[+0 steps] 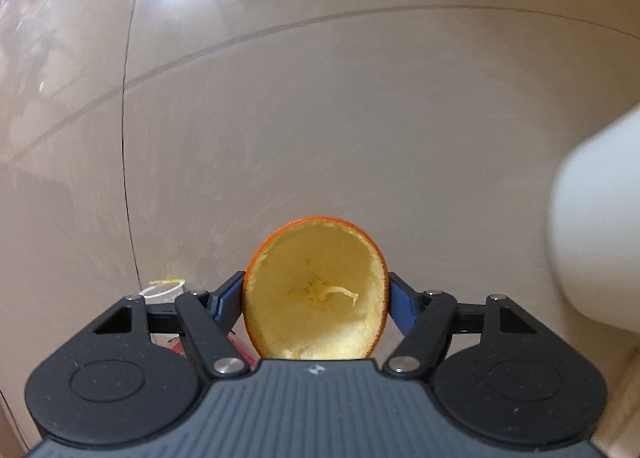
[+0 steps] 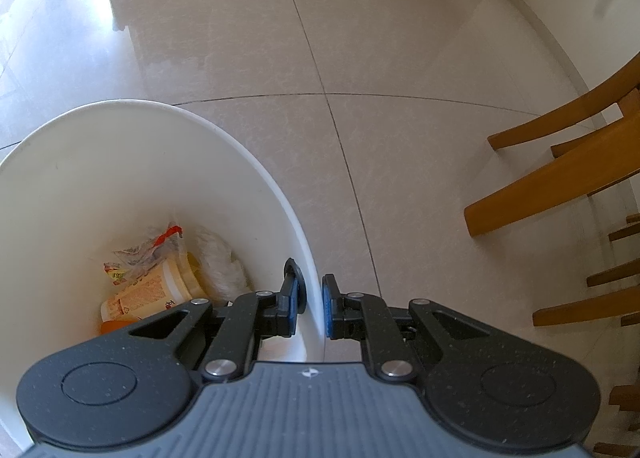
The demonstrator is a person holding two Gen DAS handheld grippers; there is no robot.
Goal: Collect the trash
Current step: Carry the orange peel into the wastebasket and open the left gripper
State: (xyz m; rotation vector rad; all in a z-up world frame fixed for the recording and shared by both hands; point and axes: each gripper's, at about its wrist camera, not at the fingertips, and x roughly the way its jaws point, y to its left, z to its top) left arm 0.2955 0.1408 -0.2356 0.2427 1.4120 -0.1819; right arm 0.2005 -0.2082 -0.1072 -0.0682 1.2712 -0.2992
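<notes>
left gripper pinching orange peel | right gripper clamped on bin rim | bin sits around 3 o'clock of the peel

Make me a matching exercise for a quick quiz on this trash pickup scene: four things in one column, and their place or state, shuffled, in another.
Things:
1. orange peel
2. white bin
3. yellow cup
4. wooden chair

Places or states:
A. lying at the bottom of the bin among wrappers
B. wall pinched between the right tongs
C. held between the left tongs, pale inside facing the camera
D. standing on the floor tiles, right of the bin

Pairs: 1-C, 2-B, 3-A, 4-D
</notes>
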